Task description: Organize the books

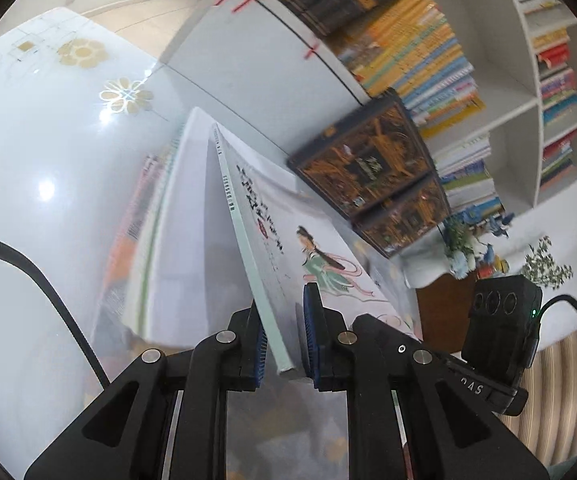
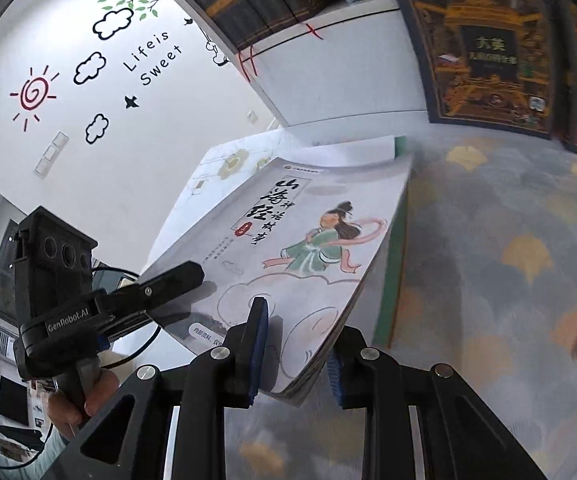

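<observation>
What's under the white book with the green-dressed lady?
Under the white illustrated book sits another book with a green spine, then the flower-patterned glass table. That lower book's cover stays hidden.

Bright daylight, glare on glossy table (image 1: 44,188), blurred fisheye edges.

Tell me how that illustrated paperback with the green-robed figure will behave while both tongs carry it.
The paperback is thin with a soft cover, so it will probably sag wherever it is unsupported. The left tongs clamp its spine end and the right tongs the page edge, which should limit flopping. The glossy-looking cover may slip in the pads.
</observation>
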`<action>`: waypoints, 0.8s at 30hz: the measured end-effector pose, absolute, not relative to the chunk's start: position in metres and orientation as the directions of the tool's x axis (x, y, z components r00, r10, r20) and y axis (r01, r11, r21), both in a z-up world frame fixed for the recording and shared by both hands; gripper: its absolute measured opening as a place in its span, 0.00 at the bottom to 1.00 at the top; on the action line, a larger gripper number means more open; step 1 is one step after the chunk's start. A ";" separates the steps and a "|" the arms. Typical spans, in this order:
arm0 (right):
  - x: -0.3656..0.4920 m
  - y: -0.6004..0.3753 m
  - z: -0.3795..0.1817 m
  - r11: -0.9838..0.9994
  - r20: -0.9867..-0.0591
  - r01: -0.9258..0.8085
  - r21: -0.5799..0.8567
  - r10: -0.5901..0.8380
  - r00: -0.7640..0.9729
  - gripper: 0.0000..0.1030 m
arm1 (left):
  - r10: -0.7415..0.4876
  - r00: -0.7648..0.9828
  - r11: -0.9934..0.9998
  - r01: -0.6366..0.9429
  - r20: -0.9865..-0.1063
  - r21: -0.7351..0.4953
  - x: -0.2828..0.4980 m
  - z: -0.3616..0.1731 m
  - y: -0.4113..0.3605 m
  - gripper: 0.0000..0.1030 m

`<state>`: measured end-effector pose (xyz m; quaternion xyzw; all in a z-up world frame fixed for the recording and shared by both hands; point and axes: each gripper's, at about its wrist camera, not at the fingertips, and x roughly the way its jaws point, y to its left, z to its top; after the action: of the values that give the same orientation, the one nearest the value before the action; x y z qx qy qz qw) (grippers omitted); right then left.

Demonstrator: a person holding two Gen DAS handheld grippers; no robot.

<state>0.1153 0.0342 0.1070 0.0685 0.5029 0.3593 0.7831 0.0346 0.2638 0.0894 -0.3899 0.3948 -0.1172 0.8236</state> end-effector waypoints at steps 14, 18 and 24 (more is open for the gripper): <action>0.143 0.050 0.063 0.768 -0.782 -0.388 0.510 0.601 0.162 0.25 | -0.478 0.621 0.640 -0.238 -0.621 -0.730 0.037 0.053 0.290 0.24; 0.142 0.037 0.060 0.754 -0.763 -0.341 0.562 0.631 0.138 0.25 | -0.457 0.614 0.663 -0.248 -0.643 -0.707 0.014 0.059 0.292 0.25; 0.111 -0.015 0.060 0.728 -0.726 -0.251 0.638 0.678 0.119 0.42 | -0.399 0.567 0.765 -0.227 -0.721 -0.602 -0.023 0.074 0.265 0.25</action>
<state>0.1107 -0.0151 0.0602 0.1834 0.5813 0.3201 0.7253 -0.0232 0.2647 0.0741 -0.3384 0.4624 -0.0523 0.8179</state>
